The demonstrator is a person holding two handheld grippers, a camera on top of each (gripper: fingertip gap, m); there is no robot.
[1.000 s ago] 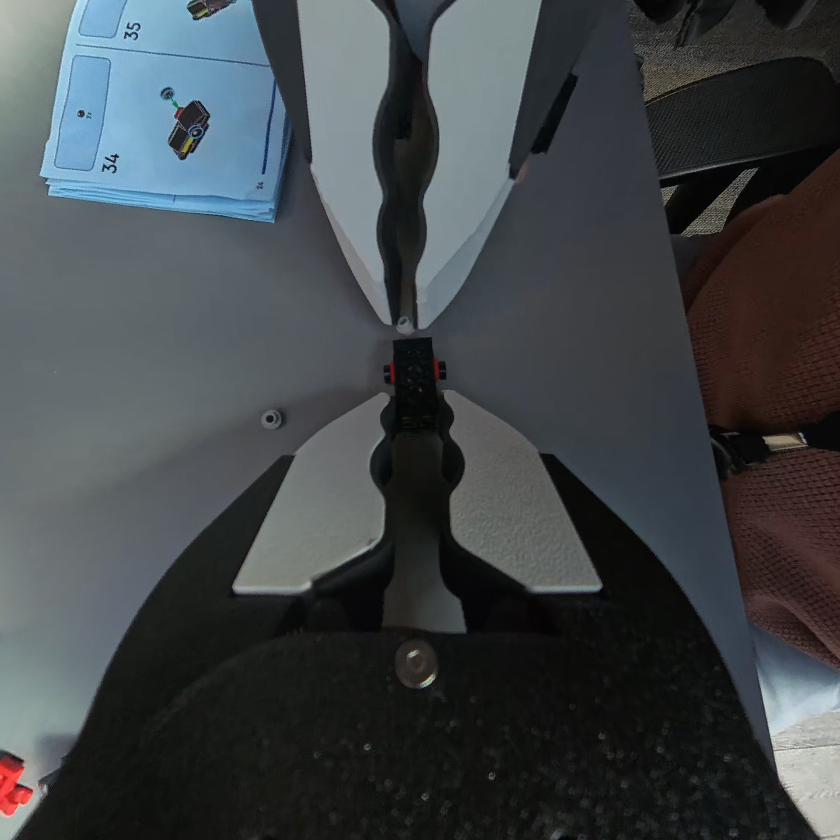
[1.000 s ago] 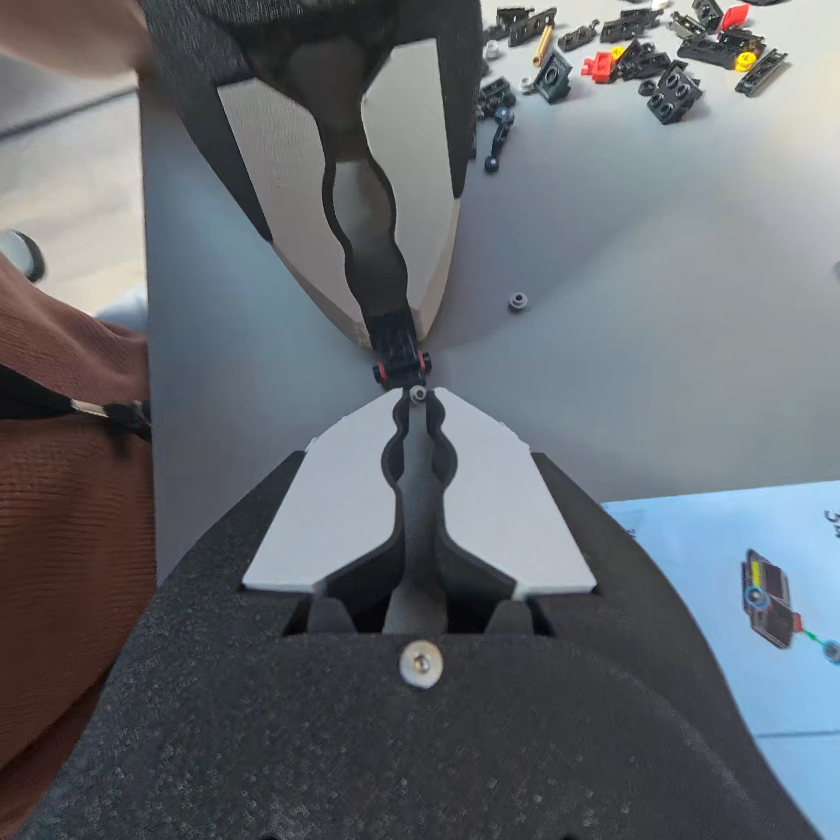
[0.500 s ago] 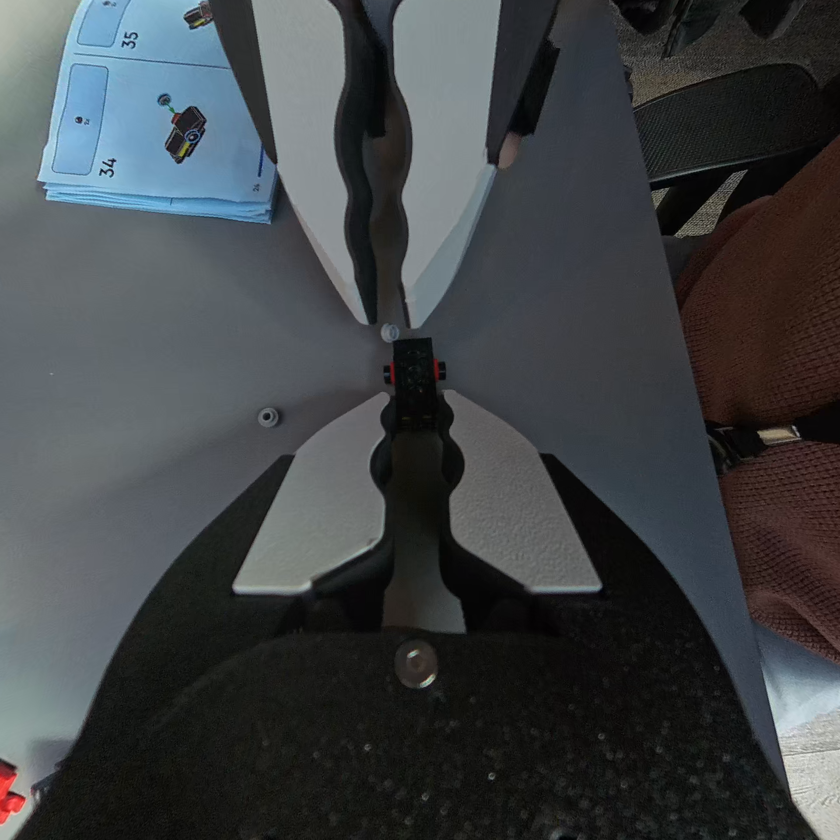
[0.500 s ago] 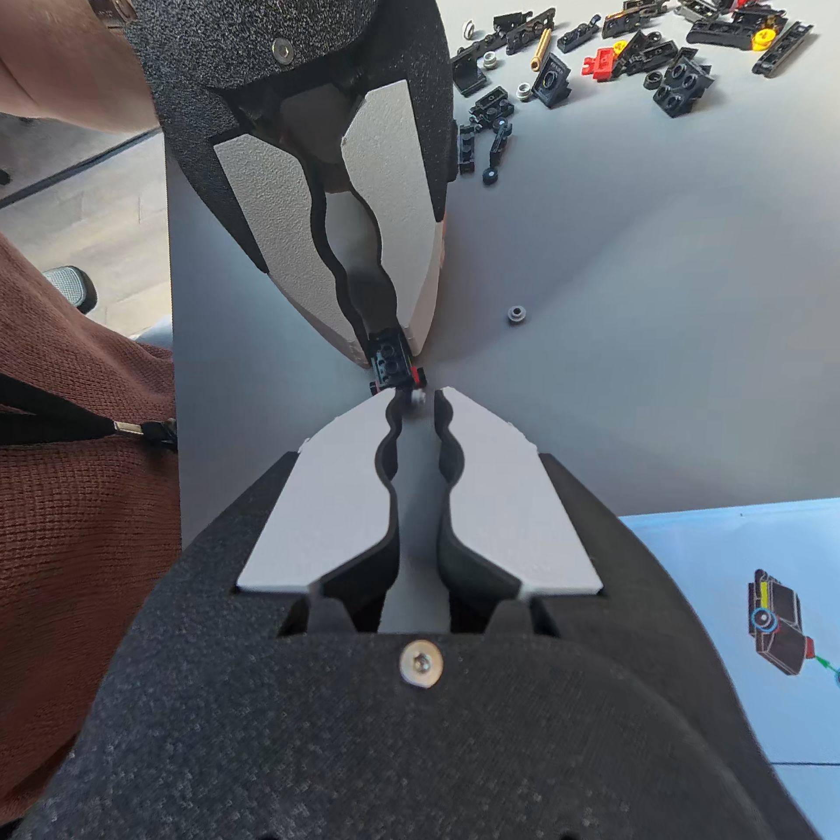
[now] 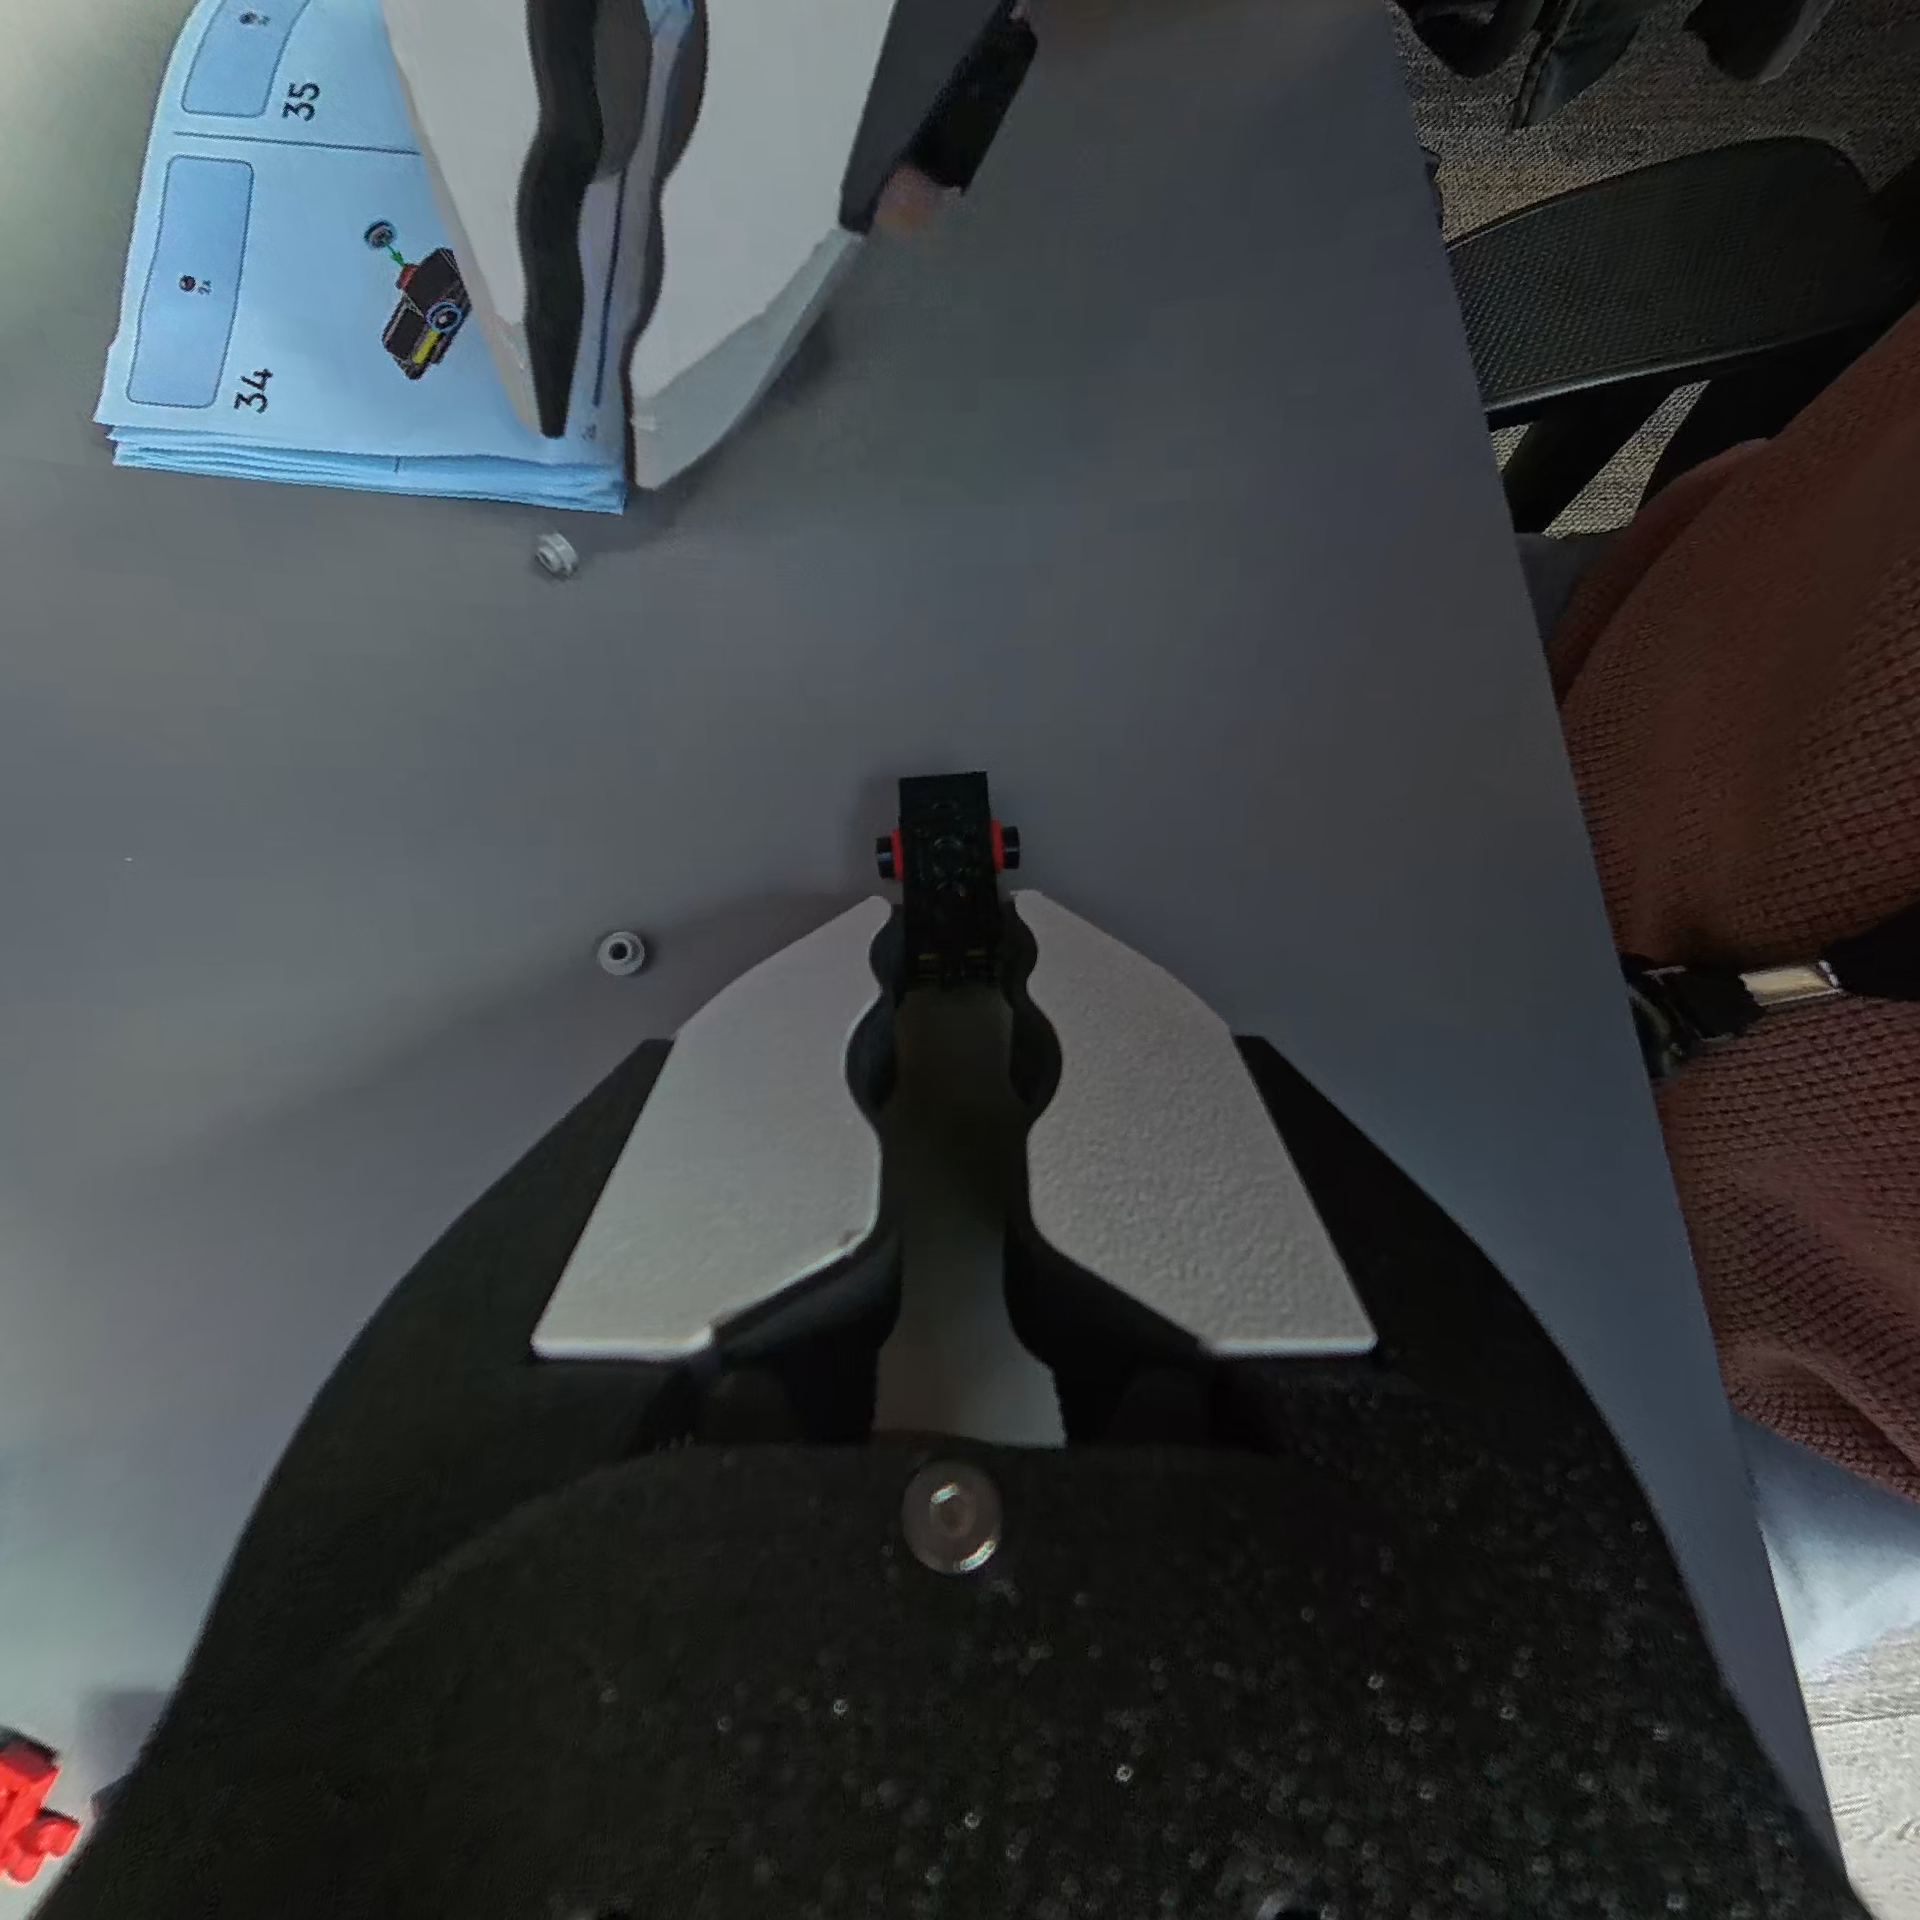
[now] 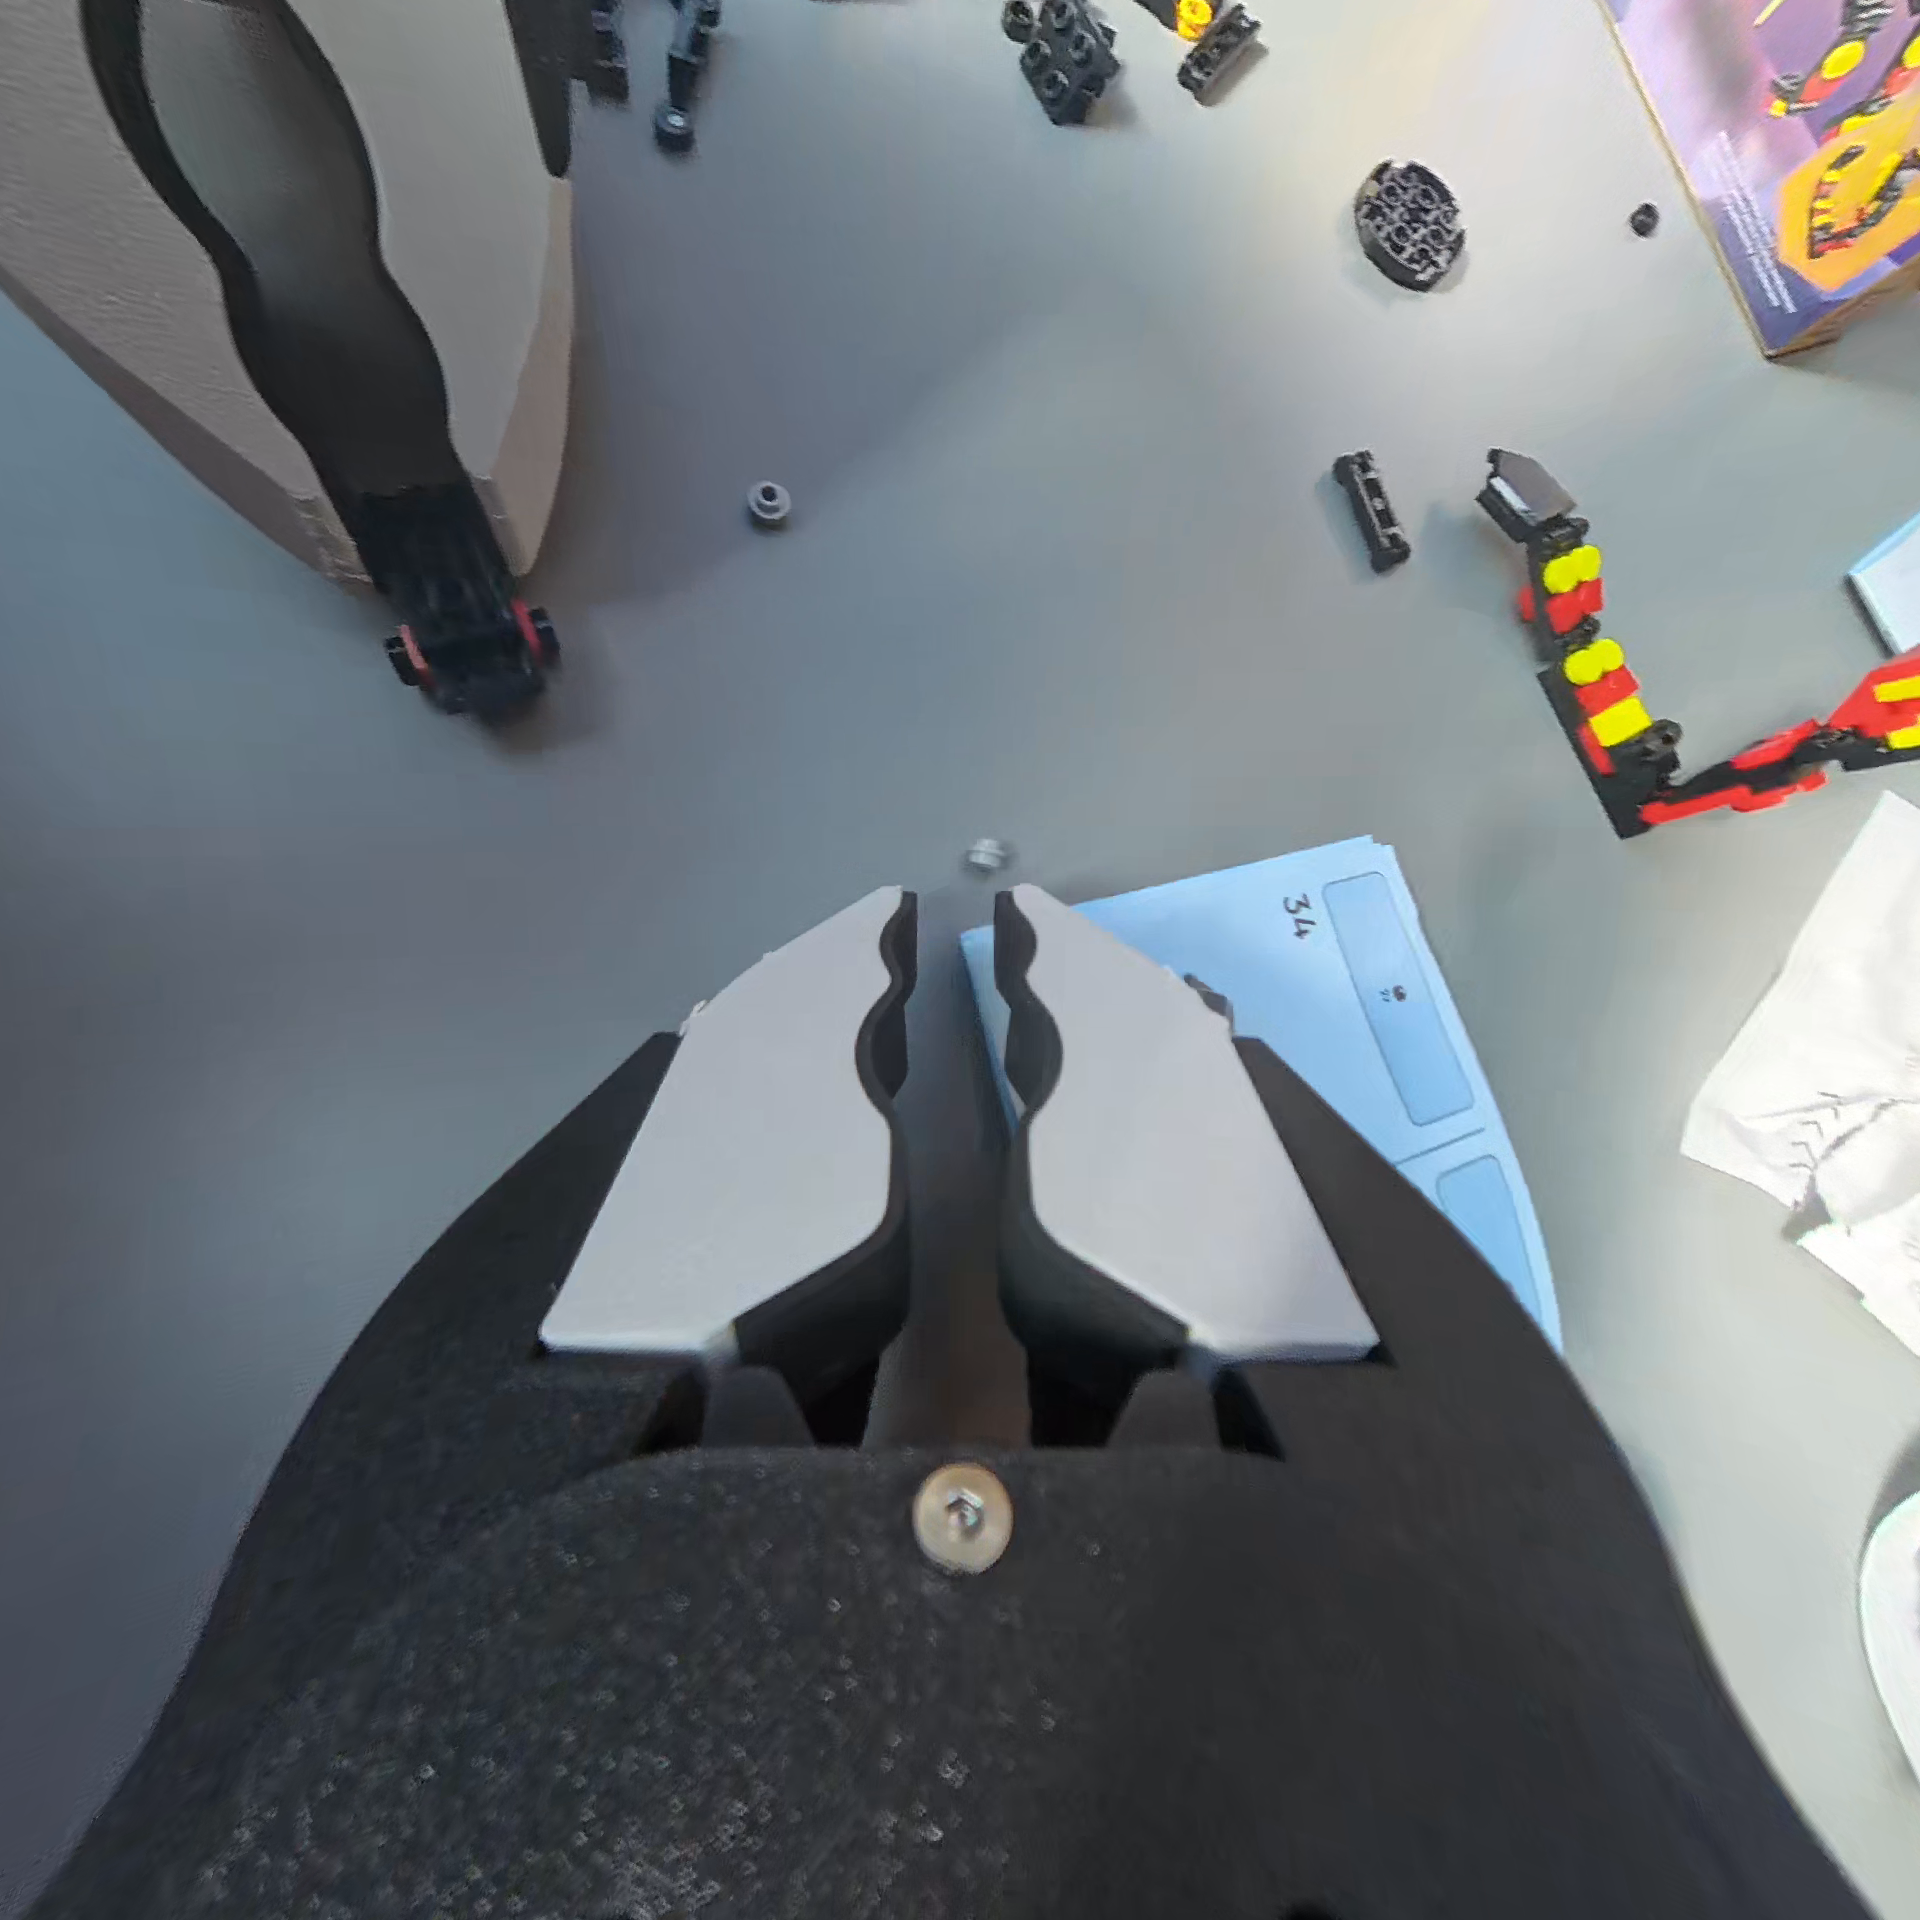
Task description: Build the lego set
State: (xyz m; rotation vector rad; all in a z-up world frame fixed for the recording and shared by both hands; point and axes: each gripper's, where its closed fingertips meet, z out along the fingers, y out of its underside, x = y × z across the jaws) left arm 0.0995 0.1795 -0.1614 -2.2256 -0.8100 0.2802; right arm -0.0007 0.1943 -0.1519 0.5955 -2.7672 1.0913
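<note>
Left gripper holds the small black lego assembly with red side pins; right gripper is empty.

The left jaws are clamped on the assembly above the grey tabletop. The right jaws stand slightly apart, just behind a small light-grey round stud lying beside the pale blue instruction booklet. A darker grey stud lies apart.

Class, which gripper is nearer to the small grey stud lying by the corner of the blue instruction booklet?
Right. The right gripper has its tips just short of the grey stud. The left gripper, holding the black assembly, sits farther away.
</note>
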